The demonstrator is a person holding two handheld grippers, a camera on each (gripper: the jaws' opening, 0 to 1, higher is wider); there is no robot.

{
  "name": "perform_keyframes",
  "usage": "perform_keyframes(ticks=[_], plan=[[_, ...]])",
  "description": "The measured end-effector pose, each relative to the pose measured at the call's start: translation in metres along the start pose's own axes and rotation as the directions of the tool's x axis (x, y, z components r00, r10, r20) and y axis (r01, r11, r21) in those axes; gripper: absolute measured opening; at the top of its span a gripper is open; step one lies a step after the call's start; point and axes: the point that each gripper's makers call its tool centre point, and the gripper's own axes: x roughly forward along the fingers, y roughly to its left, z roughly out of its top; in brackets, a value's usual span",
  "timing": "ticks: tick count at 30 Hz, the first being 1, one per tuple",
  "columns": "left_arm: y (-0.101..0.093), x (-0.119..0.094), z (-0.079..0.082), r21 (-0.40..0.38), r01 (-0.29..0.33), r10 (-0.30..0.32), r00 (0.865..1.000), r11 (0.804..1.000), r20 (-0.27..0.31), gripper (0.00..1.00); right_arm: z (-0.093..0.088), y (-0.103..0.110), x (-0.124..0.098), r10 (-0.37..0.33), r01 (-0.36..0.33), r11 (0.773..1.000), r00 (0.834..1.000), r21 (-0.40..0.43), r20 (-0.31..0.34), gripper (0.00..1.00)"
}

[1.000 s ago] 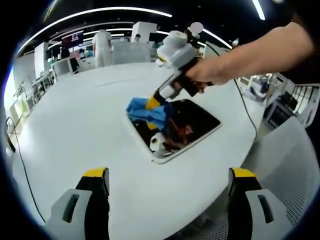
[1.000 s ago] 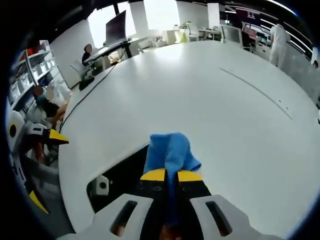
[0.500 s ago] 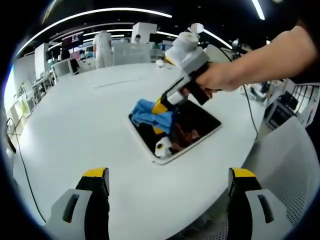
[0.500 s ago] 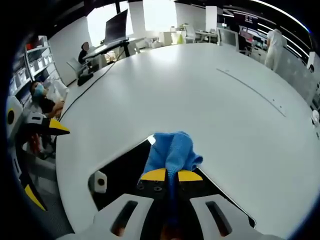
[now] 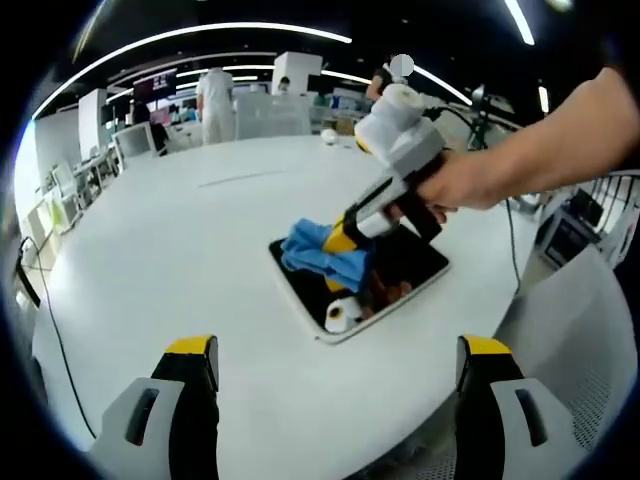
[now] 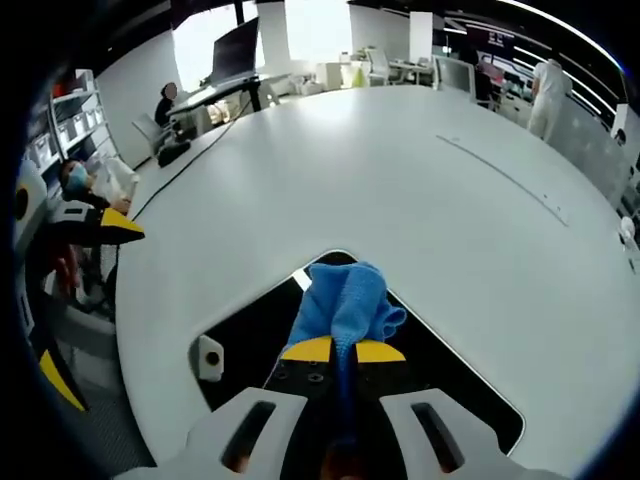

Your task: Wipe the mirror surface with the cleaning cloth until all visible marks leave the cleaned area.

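Observation:
A dark rectangular mirror (image 5: 400,275) with a white rim lies flat on the white round table (image 5: 150,260). My right gripper (image 5: 342,240), held by a hand, is shut on a blue cleaning cloth (image 5: 315,252) pressed on the mirror's far left part. In the right gripper view the cloth (image 6: 342,300) bunches ahead of my right gripper (image 6: 343,351), over the mirror (image 6: 250,330) near its far corner. My left gripper (image 5: 335,345) hovers open over the table's near edge, well short of the mirror, holding nothing.
The left gripper's yellow-tipped fingers (image 6: 105,228) enter the right gripper view from the left. A black cable (image 5: 50,340) runs along the table's left side. A person in white (image 5: 213,95) stands beyond the table, with desks and monitors behind. A mesh chair (image 5: 590,340) sits at the right.
The right gripper and cloth have drawn back across the mirror, so more dark glass shows around the cloth in the right gripper view. The left gripper stays open.

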Motion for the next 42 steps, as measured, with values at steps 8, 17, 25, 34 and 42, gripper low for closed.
perform_keyframes(ticks=[8,17,25,34,42], plan=[[0.000,-0.005,0.008,0.000,-0.018,0.018,1.000,1.000,0.003,1.00,-0.006,0.007,-0.003,-0.003,0.002,1.000,1.000,0.029,0.015,0.00],[-0.009,0.003,-0.007,0.003,-0.026,0.027,0.999,1.000,-0.024,1.00,-0.014,0.023,-0.009,-0.003,0.002,0.999,1.000,0.034,0.025,0.00],[-0.016,0.005,-0.012,0.046,0.001,0.000,1.000,0.999,-0.031,1.00,-0.018,0.031,-0.012,0.002,-0.003,0.999,1.000,0.033,0.023,0.00],[-0.012,0.005,-0.022,0.075,-0.003,0.007,0.998,0.997,-0.056,1.00,-0.023,0.041,-0.015,0.000,-0.001,0.999,1.000,0.037,0.022,0.00],[-0.007,0.003,-0.017,0.076,-0.019,0.021,0.999,0.997,-0.024,0.99,-0.026,0.046,-0.018,-0.001,-0.001,0.998,0.999,0.056,0.041,0.00]])
